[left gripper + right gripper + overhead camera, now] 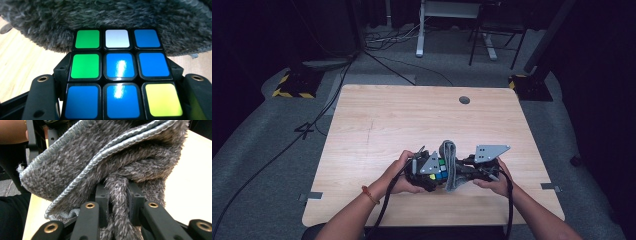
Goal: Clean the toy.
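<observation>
Near the front edge of a pale wooden table (377,115) with a smooth, streaky top: two hands, each with a black two-jaw gripper.

In the left gripper (428,172): a square puzzle cube with shiny coloured tiles in a black frame (120,72). Held tight between the two black jaws, one jaw on each side of the cube. Nine smooth, glossy tiles on the near face: two green, one white, one yellow, five blue. Rounded corners on every tile, bright spots of light on the middle ones.

In the right gripper (117,202): a soft, fuzzy grey cloth with a stitched pale edge (105,160). Jaws nearly closed, with a twisted fold of the cloth pinched between them. Fluffy, hairy pile all over, thick and bunched up in loose folds above the jaws. A neat ribbed seam along the rim.

Cube and cloth together in the middle, between the two hands, just above the table. Cloth right against the far side of the cube, draped over its top edge like a shaggy grey hill. Flat grey three-cornered plate on top of each gripper, black cables down toward the front.
</observation>
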Available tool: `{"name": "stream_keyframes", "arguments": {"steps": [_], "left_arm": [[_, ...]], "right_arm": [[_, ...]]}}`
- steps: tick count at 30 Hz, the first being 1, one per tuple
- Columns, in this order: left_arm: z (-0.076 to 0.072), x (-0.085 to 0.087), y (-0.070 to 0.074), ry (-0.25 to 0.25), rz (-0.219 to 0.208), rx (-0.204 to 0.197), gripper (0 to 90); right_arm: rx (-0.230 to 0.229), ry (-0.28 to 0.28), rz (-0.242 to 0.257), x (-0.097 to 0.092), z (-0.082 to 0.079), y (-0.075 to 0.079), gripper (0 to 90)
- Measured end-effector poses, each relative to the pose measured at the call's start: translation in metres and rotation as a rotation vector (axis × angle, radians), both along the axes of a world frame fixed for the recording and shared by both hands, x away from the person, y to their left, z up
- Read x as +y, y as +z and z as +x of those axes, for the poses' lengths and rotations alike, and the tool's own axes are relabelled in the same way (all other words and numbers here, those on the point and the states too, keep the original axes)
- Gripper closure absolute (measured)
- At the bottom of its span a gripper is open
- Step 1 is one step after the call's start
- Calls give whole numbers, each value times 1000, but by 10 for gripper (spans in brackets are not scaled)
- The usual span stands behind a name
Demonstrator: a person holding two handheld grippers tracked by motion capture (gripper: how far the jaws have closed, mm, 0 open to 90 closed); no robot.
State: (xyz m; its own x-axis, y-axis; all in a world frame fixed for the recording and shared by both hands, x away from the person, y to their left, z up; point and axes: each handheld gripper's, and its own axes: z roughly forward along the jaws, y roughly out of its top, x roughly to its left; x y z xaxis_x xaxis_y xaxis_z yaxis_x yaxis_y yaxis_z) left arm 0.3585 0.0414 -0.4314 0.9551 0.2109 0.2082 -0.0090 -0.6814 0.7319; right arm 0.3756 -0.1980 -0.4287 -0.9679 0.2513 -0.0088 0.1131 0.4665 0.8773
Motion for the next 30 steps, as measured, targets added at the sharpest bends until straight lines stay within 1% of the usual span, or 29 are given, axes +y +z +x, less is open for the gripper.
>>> {"name": "stream_keyframes", "arguments": {"steps": [2,3,4,6,8,9,12,14,15,16,17,19,20,21,22,23,25,26,28,30], "left_arm": [[0,-1,0,8,4,-1,327],[1,-1,0,11,13,-2,328],[2,-2,-1,13,18,3,328],[2,-3,-4,18,29,6,328],[3,-4,-4,22,28,9,329],[3,-4,-4,28,20,15,330],[5,-2,-2,18,-24,31,332],[4,1,1,11,-55,31,332],[4,2,3,2,-61,34,332],[4,3,4,6,-73,37,332],[4,3,4,4,-75,35,332],[4,5,5,4,-88,40,332],[5,6,5,3,-96,46,332],[6,7,5,4,-94,53,332],[6,7,4,2,-94,51,332],[7,6,2,6,-81,47,332],[7,4,-1,12,-43,35,331],[6,3,-3,9,-36,38,330],[8,4,-4,4,-32,49,328],[9,5,-4,8,-33,59,328]], "right_arm": [[1,-4,8,-1,0,1,753],[-4,-2,8,-1,0,2,753],[-8,1,19,-2,0,5,753],[-2,6,34,-3,-1,6,753],[-13,2,19,-2,-2,5,752],[-11,0,15,-2,0,4,752],[5,-15,7,-3,4,2,751],[18,-23,-21,-3,7,-3,751],[25,-25,-52,-1,8,-6,751],[30,-20,-63,0,9,-9,751],[41,-14,-81,2,10,-12,750],[42,-7,-104,4,10,-14,750],[50,-4,-104,5,10,-14,750],[59,0,-109,5,11,-15,750],[63,3,-115,5,11,-16,750],[58,3,-113,6,10,-16,750],[44,11,-112,7,7,-15,751],[36,11,-112,7,6,-14,751],[23,12,-115,8,3,-12,752],[16,10,-101,7,1,-9,751]]}}
